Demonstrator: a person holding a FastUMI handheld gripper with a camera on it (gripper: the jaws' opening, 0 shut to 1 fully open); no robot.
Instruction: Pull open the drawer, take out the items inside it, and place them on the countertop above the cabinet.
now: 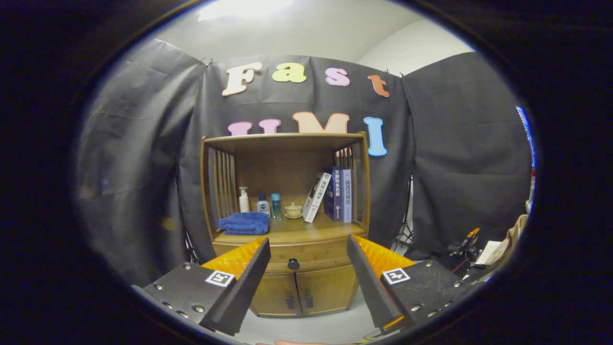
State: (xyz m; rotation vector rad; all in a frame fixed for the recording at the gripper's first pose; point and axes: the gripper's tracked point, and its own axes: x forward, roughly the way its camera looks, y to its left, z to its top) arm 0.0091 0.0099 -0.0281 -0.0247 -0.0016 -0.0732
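Observation:
A wooden cabinet (287, 225) stands against the booth wall, some way beyond my fingers. Its drawer (306, 256) is closed, with a dark round knob (293, 263) on its front, seen through the gap between my fingers. The countertop (306, 231) above the drawer holds a folded blue towel (244, 223), three small bottles (261, 203), a small cup on a saucer (293, 211) and several books (330, 195). My gripper (309, 254) is open and holds nothing, well short of the cabinet. The drawer's contents are hidden.
Two lower doors (299, 292) with dark handles sit under the drawer. Slatted sides and a top shelf (285, 139) frame the countertop. Stands and clutter (469, 249) sit to the right of the cabinet. Pale floor (306, 328) lies before it.

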